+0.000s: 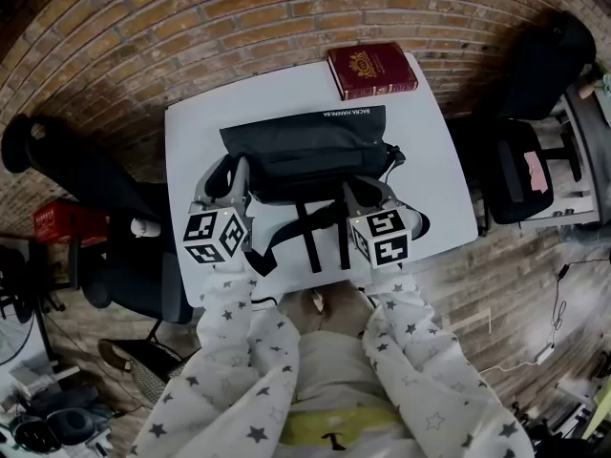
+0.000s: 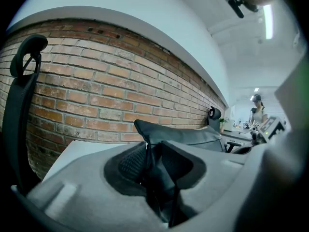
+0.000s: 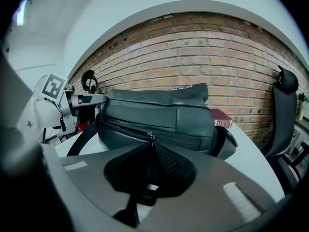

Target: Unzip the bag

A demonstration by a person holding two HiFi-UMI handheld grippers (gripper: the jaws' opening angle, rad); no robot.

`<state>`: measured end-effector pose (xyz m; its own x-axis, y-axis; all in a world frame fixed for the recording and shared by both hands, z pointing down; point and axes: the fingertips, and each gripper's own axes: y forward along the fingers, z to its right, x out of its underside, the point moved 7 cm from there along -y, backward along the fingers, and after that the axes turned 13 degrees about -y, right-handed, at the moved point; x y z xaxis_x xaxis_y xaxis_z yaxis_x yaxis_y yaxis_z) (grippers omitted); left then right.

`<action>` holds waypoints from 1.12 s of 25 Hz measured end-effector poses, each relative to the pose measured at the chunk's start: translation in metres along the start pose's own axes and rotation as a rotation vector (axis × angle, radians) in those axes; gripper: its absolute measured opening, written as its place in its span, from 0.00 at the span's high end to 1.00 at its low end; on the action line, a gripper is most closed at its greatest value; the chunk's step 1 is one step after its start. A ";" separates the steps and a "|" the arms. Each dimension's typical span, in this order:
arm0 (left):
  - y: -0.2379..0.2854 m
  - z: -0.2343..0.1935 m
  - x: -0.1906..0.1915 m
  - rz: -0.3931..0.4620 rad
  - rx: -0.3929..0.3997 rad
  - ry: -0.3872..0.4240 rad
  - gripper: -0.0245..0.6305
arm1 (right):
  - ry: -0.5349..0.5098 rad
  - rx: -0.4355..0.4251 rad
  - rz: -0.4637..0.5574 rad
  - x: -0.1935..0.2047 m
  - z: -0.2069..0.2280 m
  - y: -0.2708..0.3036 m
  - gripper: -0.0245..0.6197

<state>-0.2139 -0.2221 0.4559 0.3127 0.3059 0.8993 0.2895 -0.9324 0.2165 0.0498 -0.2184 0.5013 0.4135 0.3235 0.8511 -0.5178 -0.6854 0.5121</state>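
Brick wall (image 1: 191,27) runs behind a white table (image 1: 191,141), with a dark office chair (image 1: 86,175) off its left edge. Over the near left part of the table, the left gripper (image 1: 234,175) is clamped on a fold of dark fabric at the left end of the bag (image 1: 305,151); in the left gripper view that fabric fills the gap between its jaws. The black bag lies across the middle of the table, its printed edge toward the wall and its straps (image 1: 315,232) trailing over the near edge. At the bag's right end, the right gripper (image 1: 368,194) has its jaws pinched together on the zipper pull (image 3: 151,138), which sits right at the jaw tips on the bag's front zip line. A red book (image 1: 370,70) lies on the far right corner, just beside the bag. Another dark chair (image 1: 520,170) stands to the right of the table.
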 end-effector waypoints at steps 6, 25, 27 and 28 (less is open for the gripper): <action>0.001 0.002 0.001 0.007 -0.014 -0.002 0.81 | 0.030 0.053 -0.011 0.009 0.017 -0.011 0.90; 0.000 0.007 0.000 0.014 -0.042 -0.004 0.81 | 0.117 0.156 -0.030 0.023 0.050 -0.028 0.90; 0.000 0.006 0.000 0.017 -0.044 -0.007 0.81 | 0.120 0.152 -0.027 0.023 0.050 -0.027 0.90; 0.000 0.006 0.000 0.018 -0.046 -0.008 0.81 | 0.120 0.151 -0.026 0.023 0.049 -0.027 0.90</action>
<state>-0.2087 -0.2206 0.4535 0.3248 0.2902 0.9001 0.2421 -0.9455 0.2175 0.1102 -0.2247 0.5019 0.3285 0.4113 0.8503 -0.3860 -0.7632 0.5183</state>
